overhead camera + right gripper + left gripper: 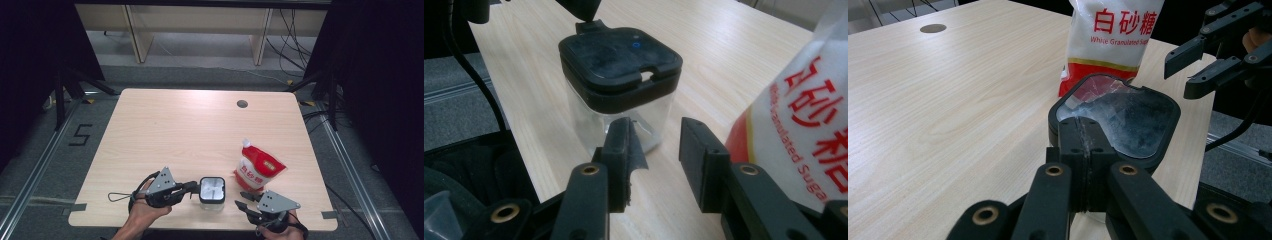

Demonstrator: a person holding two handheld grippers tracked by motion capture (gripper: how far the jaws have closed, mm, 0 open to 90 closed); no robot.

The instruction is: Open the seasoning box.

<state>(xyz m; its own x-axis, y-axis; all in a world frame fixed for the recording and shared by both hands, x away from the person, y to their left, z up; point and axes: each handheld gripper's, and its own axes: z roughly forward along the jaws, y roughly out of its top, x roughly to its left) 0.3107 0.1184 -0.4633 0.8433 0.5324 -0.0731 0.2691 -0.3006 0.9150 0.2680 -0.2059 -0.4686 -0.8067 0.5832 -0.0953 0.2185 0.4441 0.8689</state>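
Our left gripper (pixel 192 189) pinches the black rim of the clear jar (pixel 212 190), steadying it beside the sugar pouch (pixel 257 170). Our right gripper (pixel 245 200) hovers half-spread near the jar, empty. Next, we judge, it must take the lid.

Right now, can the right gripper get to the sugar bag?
Probably yes. The right gripper sits open just in front of the sugar bag, with nothing between them; the jar stands off to its side.
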